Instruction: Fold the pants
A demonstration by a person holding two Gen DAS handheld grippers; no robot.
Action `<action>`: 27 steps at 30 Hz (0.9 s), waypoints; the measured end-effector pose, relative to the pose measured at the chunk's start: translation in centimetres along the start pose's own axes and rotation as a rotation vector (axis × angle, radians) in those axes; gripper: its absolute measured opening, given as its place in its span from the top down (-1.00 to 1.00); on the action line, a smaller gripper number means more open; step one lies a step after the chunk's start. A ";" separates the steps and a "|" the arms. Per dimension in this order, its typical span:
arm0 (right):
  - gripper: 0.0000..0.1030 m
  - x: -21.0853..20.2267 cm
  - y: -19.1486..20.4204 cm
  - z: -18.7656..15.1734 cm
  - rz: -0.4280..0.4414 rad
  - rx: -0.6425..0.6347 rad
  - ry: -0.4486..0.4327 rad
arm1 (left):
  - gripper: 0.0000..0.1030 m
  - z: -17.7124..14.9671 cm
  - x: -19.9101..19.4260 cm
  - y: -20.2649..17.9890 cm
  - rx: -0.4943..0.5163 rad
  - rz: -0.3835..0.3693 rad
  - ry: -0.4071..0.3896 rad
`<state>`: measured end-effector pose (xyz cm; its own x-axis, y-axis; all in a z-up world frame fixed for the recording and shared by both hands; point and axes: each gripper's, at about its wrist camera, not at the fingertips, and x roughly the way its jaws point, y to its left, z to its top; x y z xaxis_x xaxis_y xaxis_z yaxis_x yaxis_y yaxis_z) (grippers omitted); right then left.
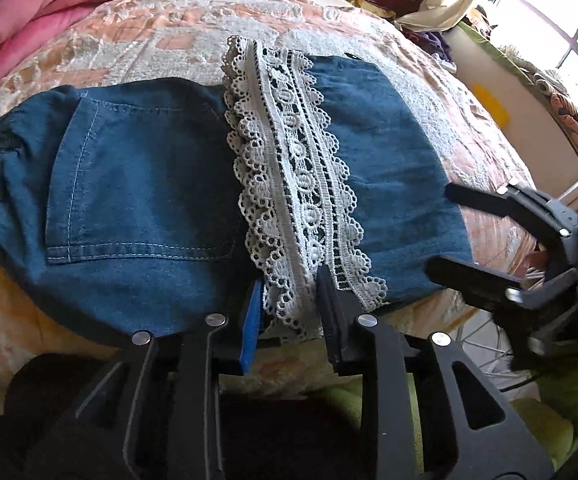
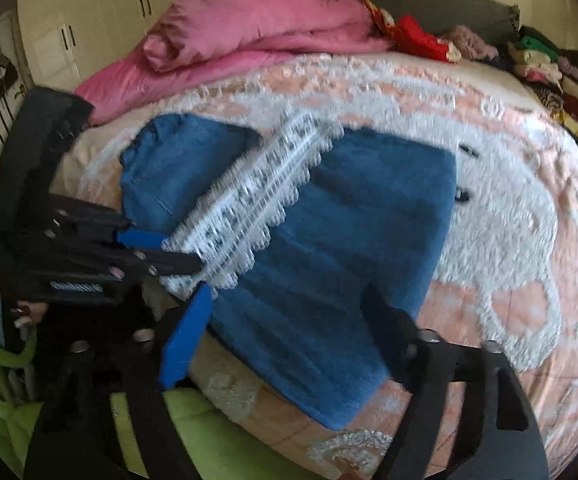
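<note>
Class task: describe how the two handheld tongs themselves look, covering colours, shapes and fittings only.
Both are black plastic frames with cut-out slots and round silver pivot bolts. The left tongs have one blue pad and one ribbed black finger. The right tongs likewise carry a flat blue pad opposite a black finger. No cables visible.

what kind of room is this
Most likely a home bedroom. The denim pants lie on a bed with a peach and white bedspread, a rolled pink blanket sits at its far end, and cream wardrobe doors line the wall behind.
</note>
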<state>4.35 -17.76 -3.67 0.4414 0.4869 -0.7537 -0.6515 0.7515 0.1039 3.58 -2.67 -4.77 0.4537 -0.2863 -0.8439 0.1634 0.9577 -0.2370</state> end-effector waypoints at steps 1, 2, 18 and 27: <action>-0.21 0.3 -0.1 -0.2 -0.009 -0.003 0.014 | 0.60 0.0 0.0 0.0 -0.001 -0.002 -0.001; -0.18 0.7 -0.3 -0.6 -0.038 -0.013 0.036 | 0.56 -0.1 -0.1 0.1 -0.001 -0.002 -0.001; -0.27 0.5 -1.1 -1.8 -0.079 0.005 0.060 | 0.23 -0.1 -0.6 0.9 -0.006 -0.003 -0.010; -0.50 -0.8 -1.5 -1.6 -0.077 0.032 0.026 | -0.09 -0.2 -1.7 0.7 0.007 0.026 -0.038</action>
<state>3.95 -20.00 -4.23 0.4726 0.4158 -0.7770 -0.5959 0.8004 0.0659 2.80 -1.47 -3.60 0.4911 -0.2623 -0.8307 0.1570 0.9646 -0.2118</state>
